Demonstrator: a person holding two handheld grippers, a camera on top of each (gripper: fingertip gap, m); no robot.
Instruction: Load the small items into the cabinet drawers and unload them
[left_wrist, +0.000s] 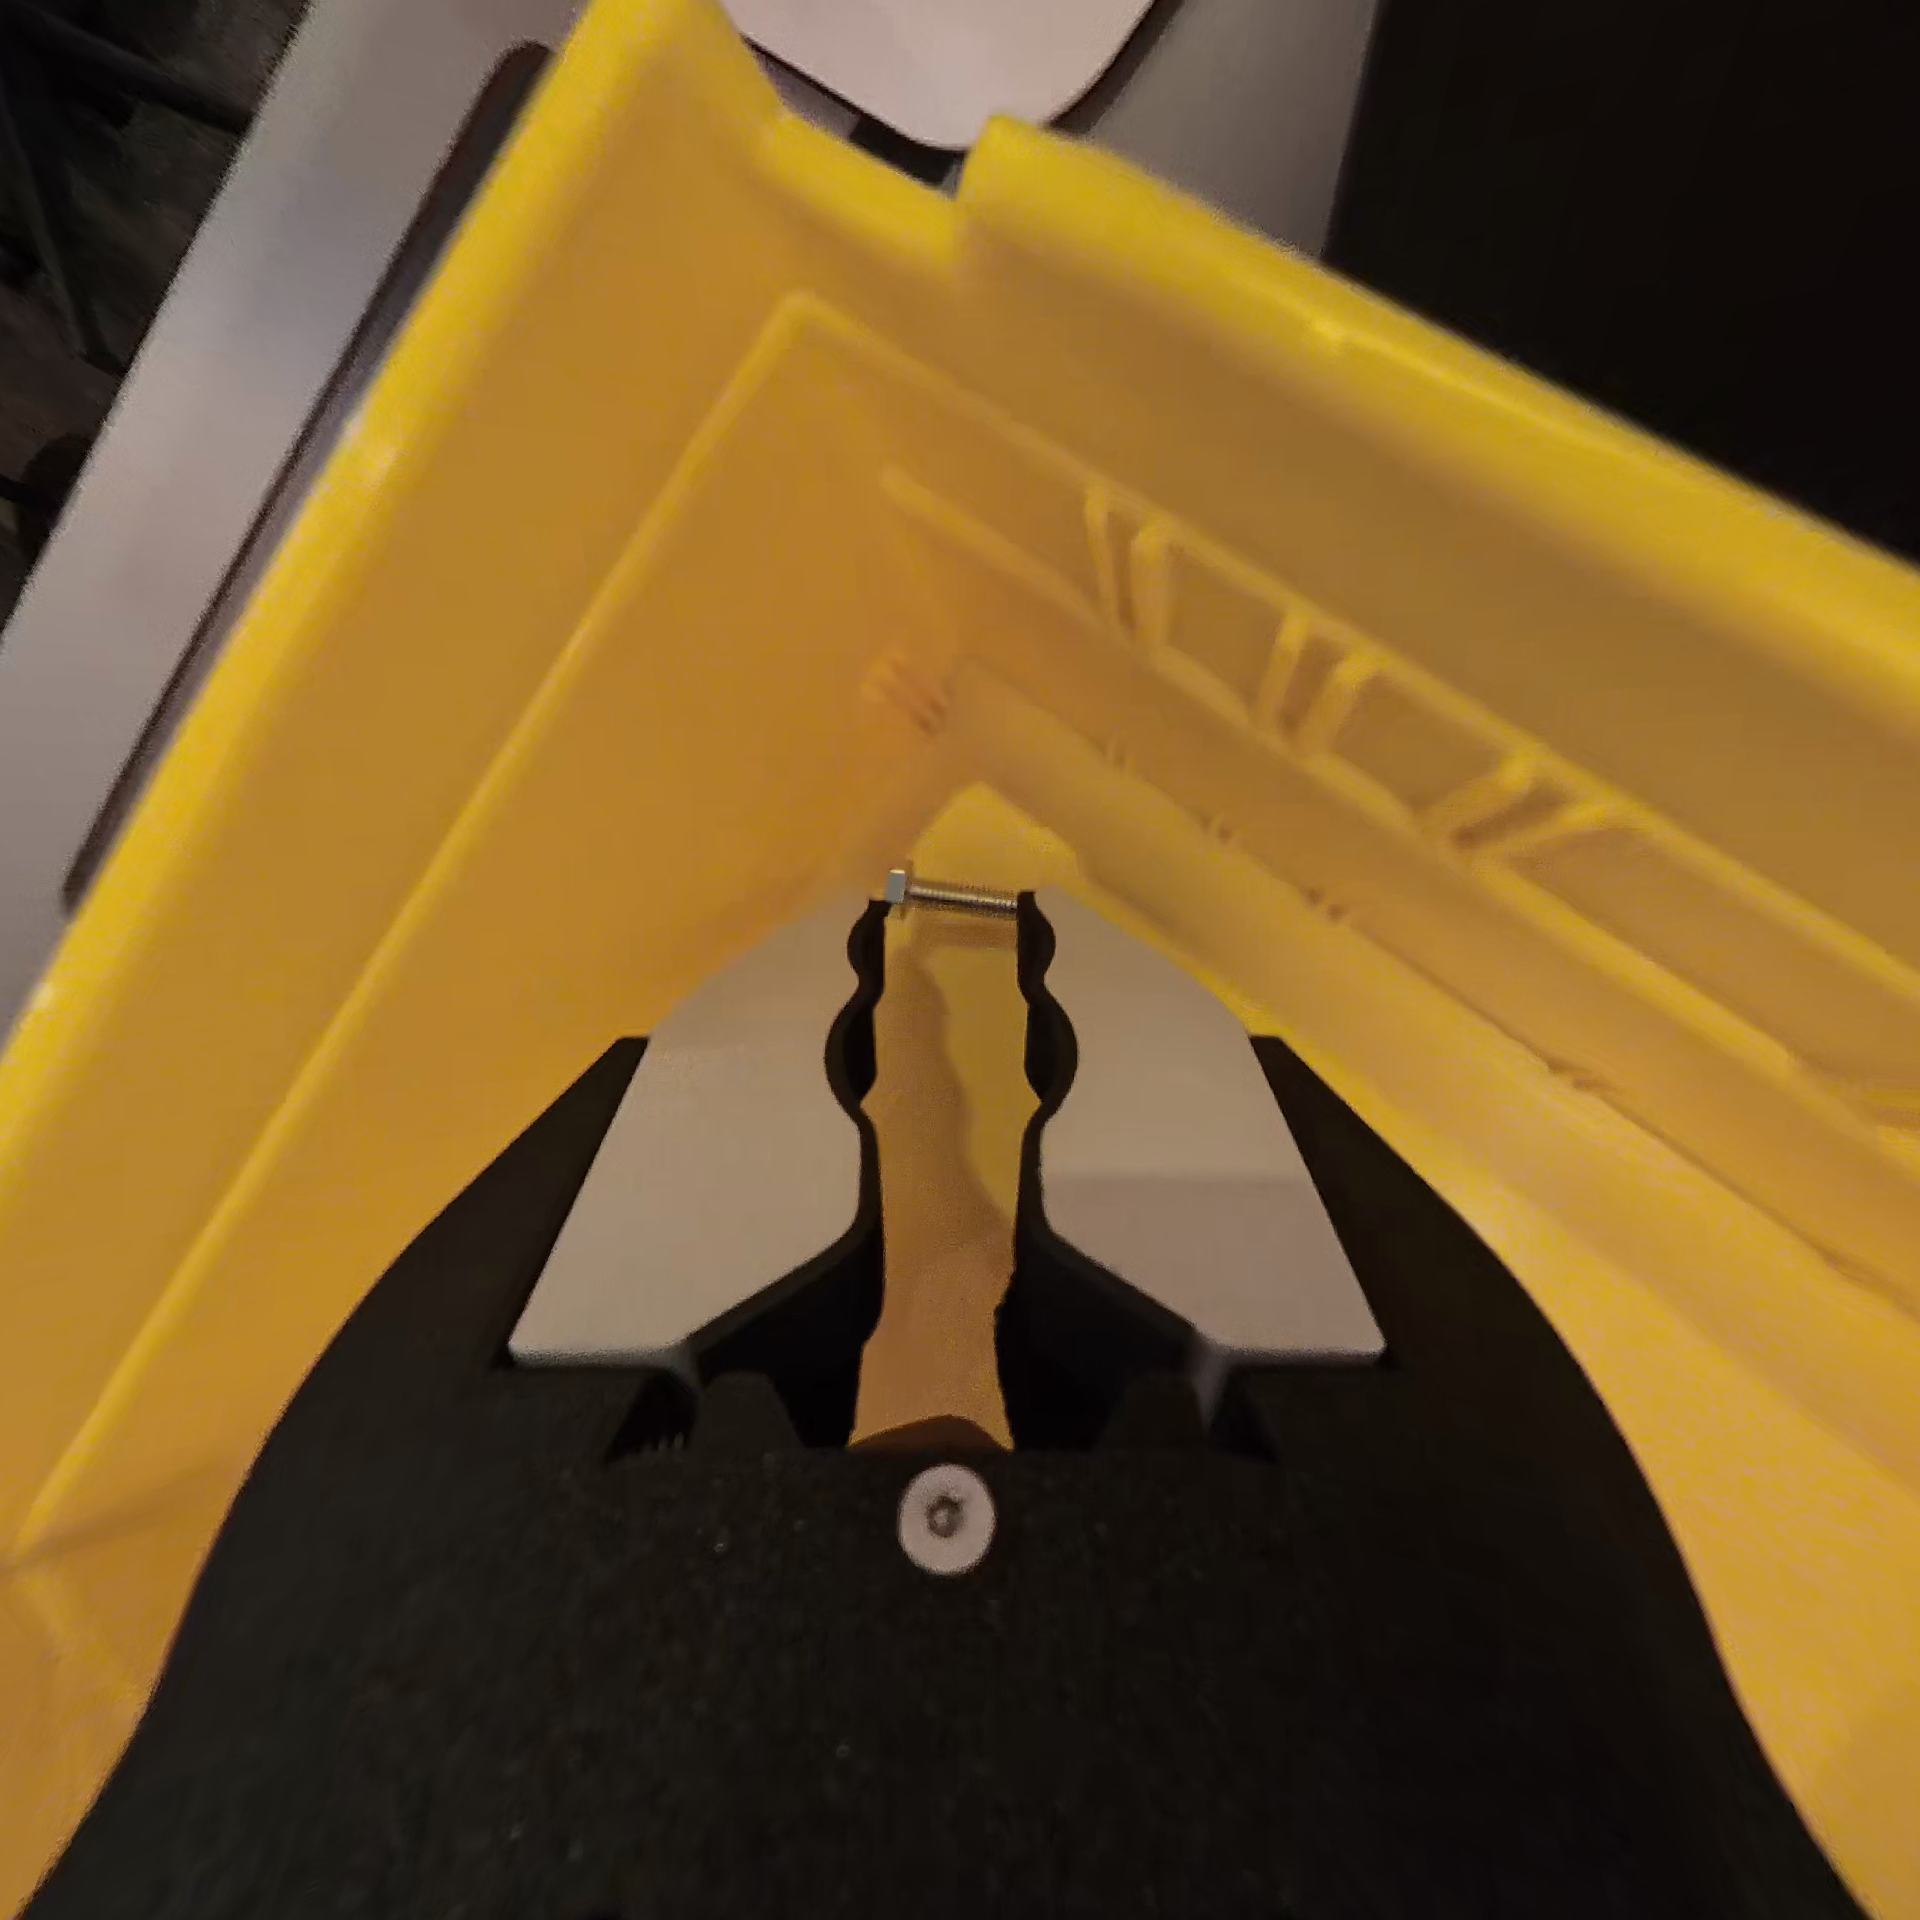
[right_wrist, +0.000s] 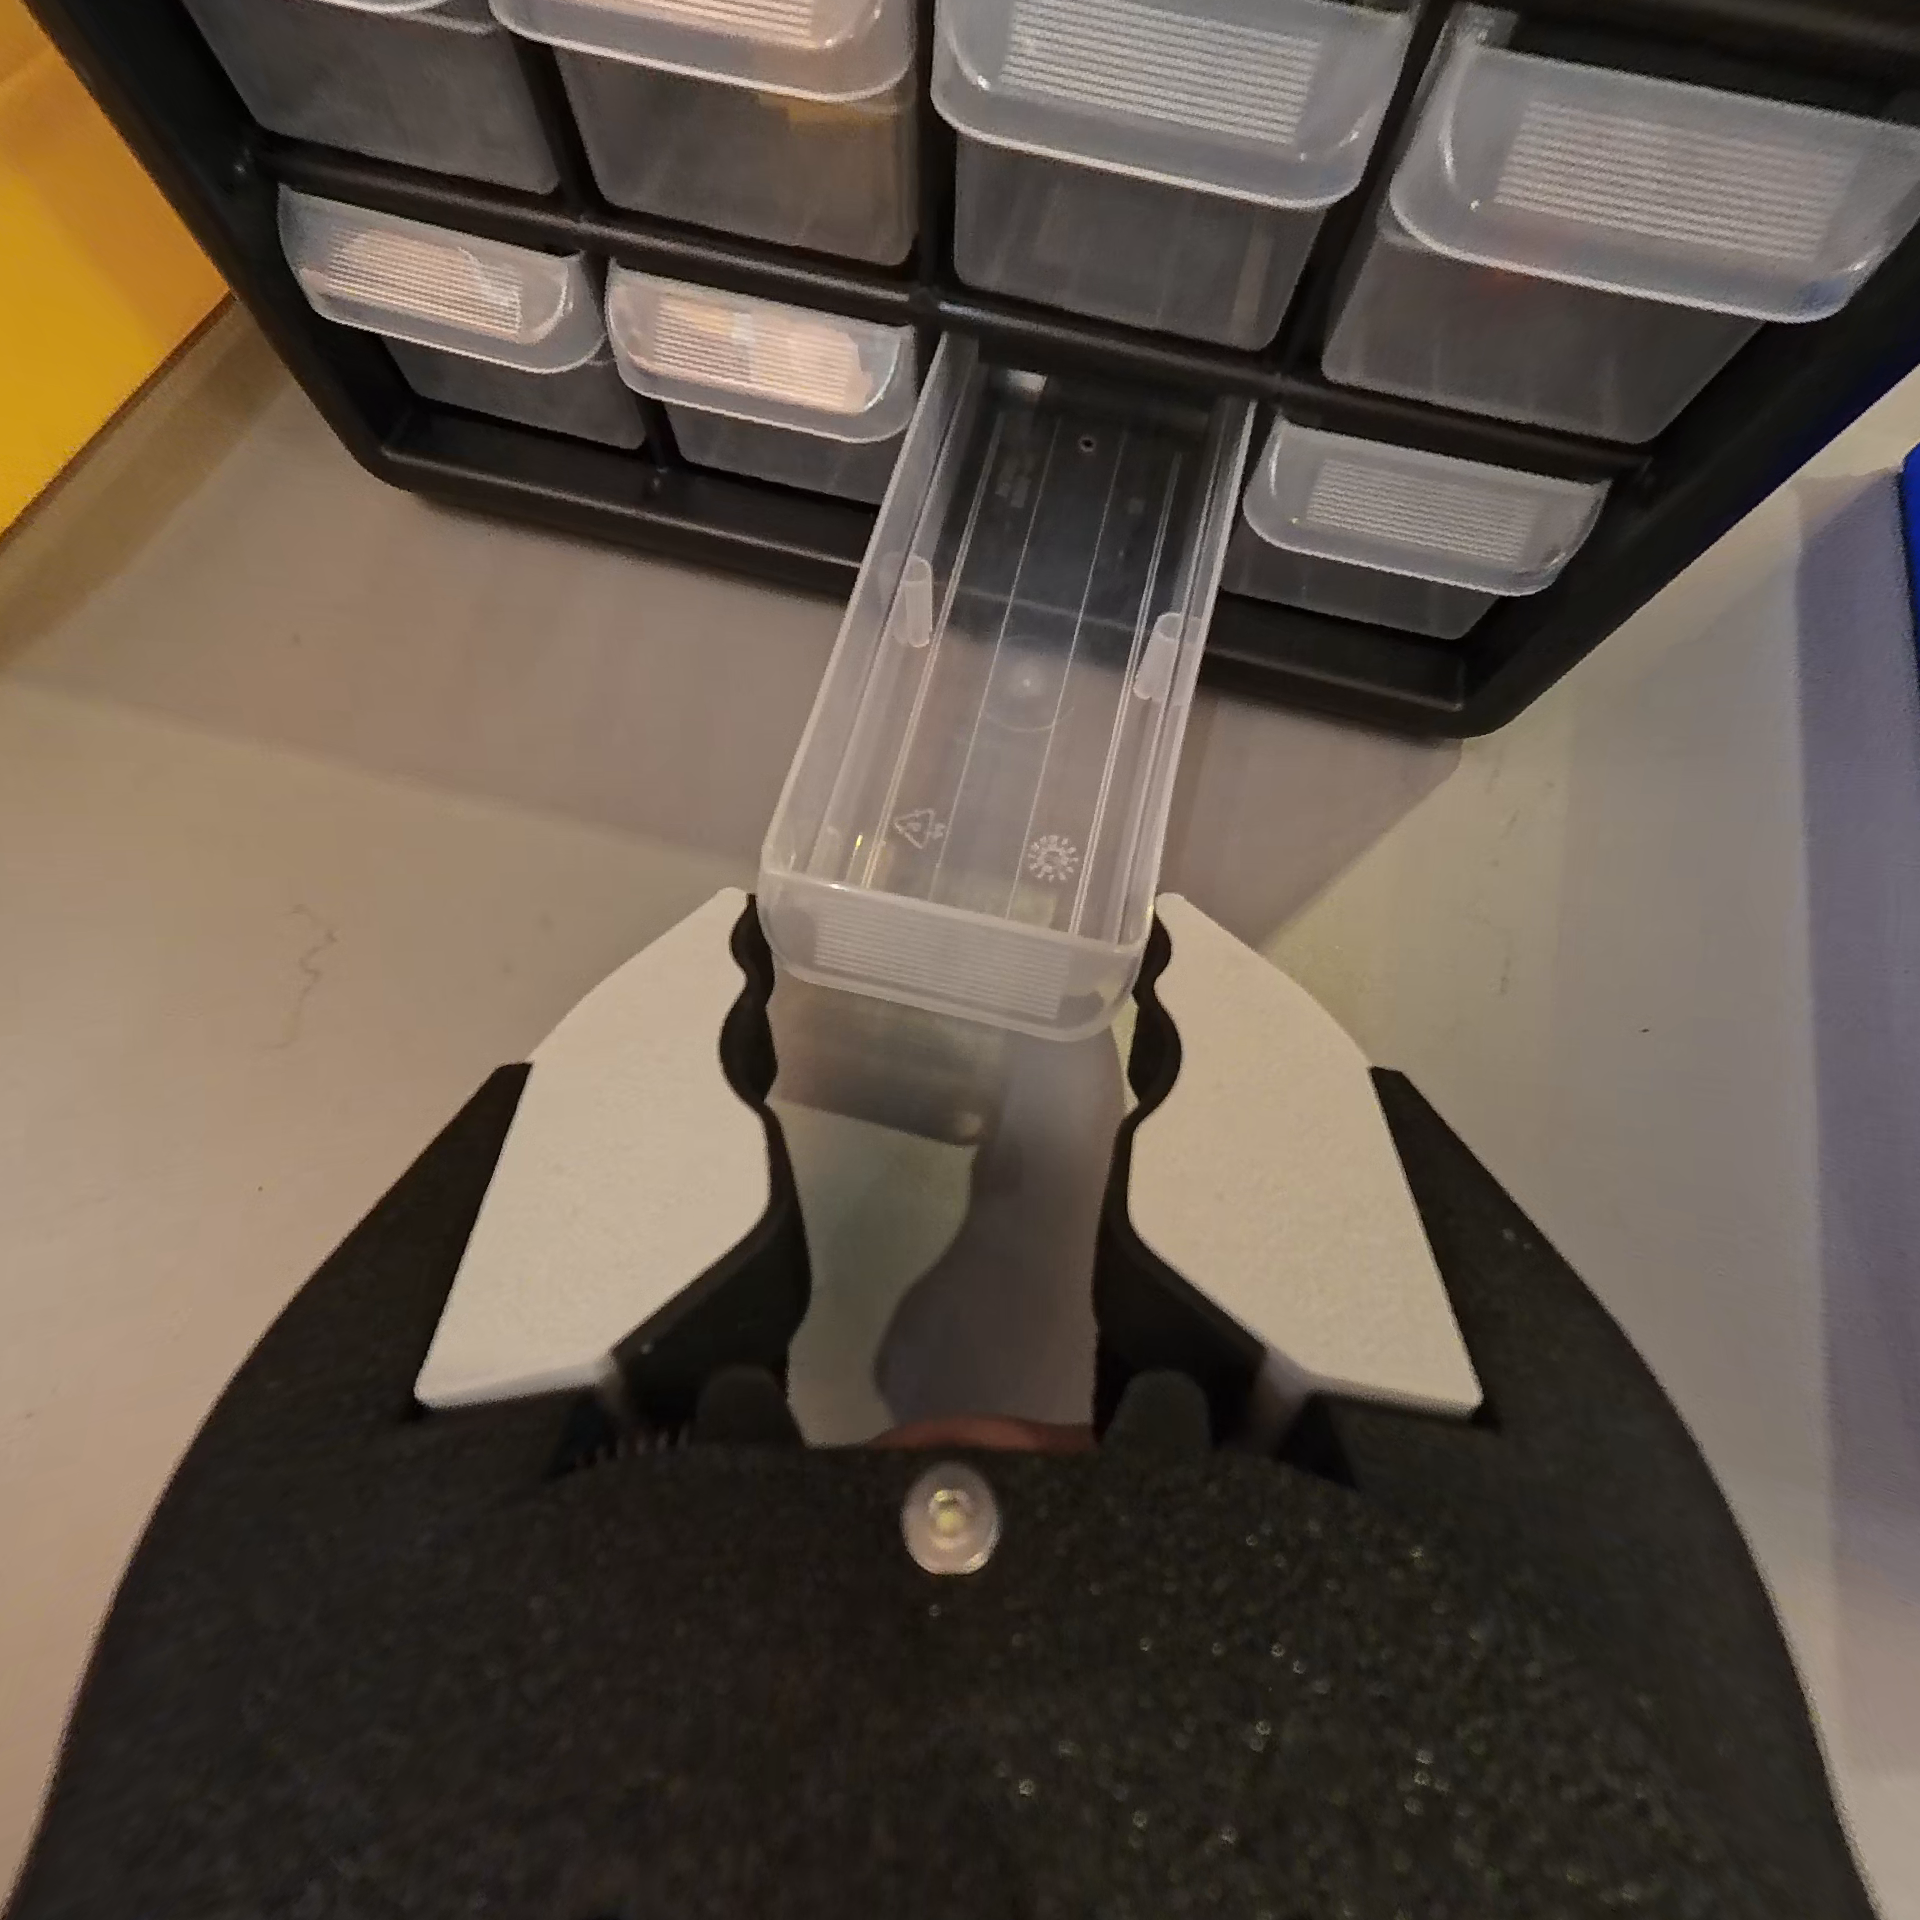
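In the left wrist view my left gripper (left_wrist: 954, 902) is shut on a small silver bolt (left_wrist: 951, 891), held crosswise between its fingertips, right at the inner corner of a yellow plastic bin (left_wrist: 644, 582). In the right wrist view my right gripper (right_wrist: 948, 951) is shut on the front lip of a clear plastic drawer (right_wrist: 997, 727). The drawer is pulled far out of the bottom row of a black small-parts cabinet (right_wrist: 1351, 665). The drawer looks empty.
Several other clear drawers (right_wrist: 748, 364) in the cabinet are closed; some hold small items that I cannot make out. The cabinet stands on a white tabletop (right_wrist: 312, 852). A blue object (right_wrist: 1860, 831) lies at the right edge and the yellow bin (right_wrist: 73, 270) at the left. Left tips to right tips: about 35 centimeters.
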